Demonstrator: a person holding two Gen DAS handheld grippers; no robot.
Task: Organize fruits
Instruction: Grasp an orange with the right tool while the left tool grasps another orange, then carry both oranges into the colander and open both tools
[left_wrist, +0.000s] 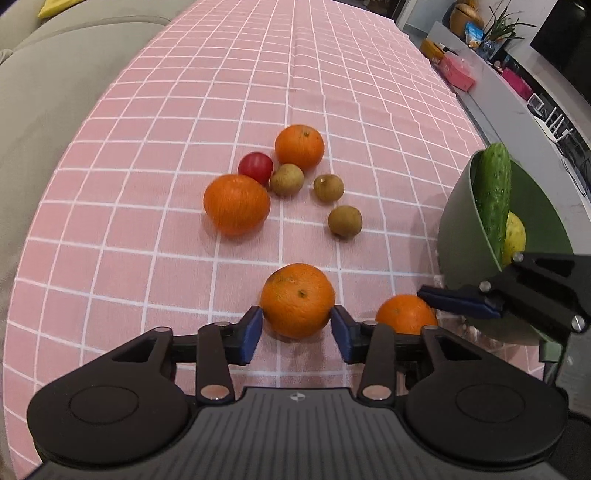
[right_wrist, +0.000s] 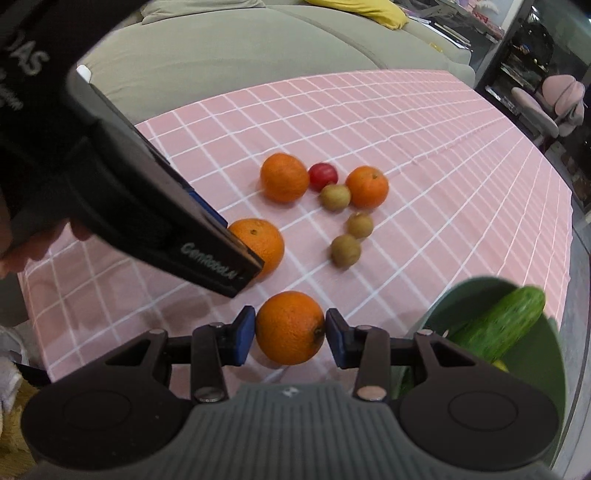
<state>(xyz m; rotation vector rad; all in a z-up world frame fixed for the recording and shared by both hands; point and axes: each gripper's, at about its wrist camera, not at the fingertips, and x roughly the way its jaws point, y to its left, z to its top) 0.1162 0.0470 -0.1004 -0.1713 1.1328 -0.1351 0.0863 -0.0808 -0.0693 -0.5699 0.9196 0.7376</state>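
A round orange citrus fruit (left_wrist: 297, 300) with small dark blemishes is bracketed by the blue pads of the left hand-held gripper (left_wrist: 296, 325); both pads appear to touch its sides, so it is judged grasped, low over the pink checked tabletop (left_wrist: 147, 147) near its near edge. A second smooth orange citrus fruit (right_wrist: 290, 326) is likewise clasped at its widest part by the right hand-held gripper (right_wrist: 290, 338), just beside the green plastic bowl (right_wrist: 546, 354) at the right edge, in which a dark green cucumber (right_wrist: 498, 326) is leaning. Each fruit is judged fairly light, firm yet slightly yielding, with a waxy rind that may roll; it is best held across the middle with moderate pressure, so that bruising is avoided.
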